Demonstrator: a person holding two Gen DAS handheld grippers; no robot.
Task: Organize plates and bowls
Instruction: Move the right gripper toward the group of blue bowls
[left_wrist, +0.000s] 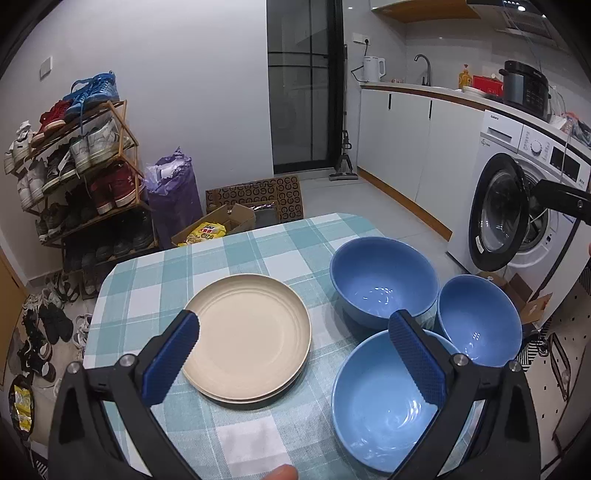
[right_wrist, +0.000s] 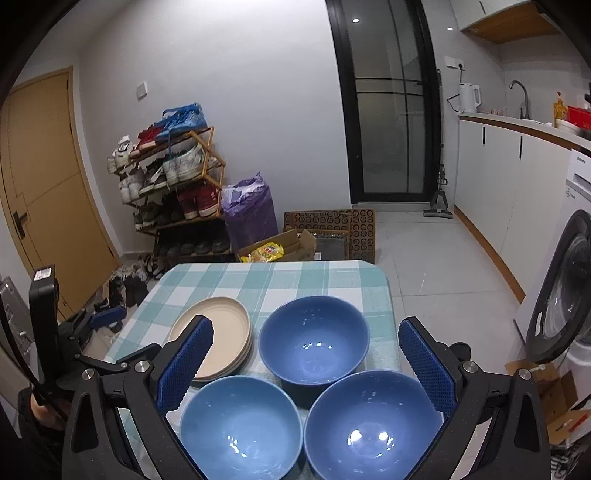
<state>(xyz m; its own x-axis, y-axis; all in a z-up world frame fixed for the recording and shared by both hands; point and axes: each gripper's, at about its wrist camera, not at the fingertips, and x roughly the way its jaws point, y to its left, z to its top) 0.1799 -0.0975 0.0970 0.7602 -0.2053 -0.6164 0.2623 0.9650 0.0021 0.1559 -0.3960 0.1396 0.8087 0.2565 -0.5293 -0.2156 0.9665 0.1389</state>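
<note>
A stack of cream plates (left_wrist: 247, 339) (right_wrist: 218, 336) lies on the table with a teal checked cloth (left_wrist: 236, 251) (right_wrist: 295, 277). Three empty blue bowls stand apart in a cluster to its right: a far bowl (left_wrist: 384, 280) (right_wrist: 314, 339), a near bowl (left_wrist: 384, 406) (right_wrist: 240, 428) and a right-hand bowl (left_wrist: 480, 317) (right_wrist: 373, 424). My left gripper (left_wrist: 293, 325) hovers open above the near edge of the plates and the near bowl, holding nothing. My right gripper (right_wrist: 304, 326) is open over the bowls, also holding nothing.
A shoe rack (left_wrist: 85, 155) (right_wrist: 170, 173), a purple bag (right_wrist: 247, 210) and an open cardboard box (left_wrist: 218, 229) stand on the floor beyond the table. A washing machine with its door open (left_wrist: 498, 210) is at the right, below the kitchen counter (left_wrist: 424, 90).
</note>
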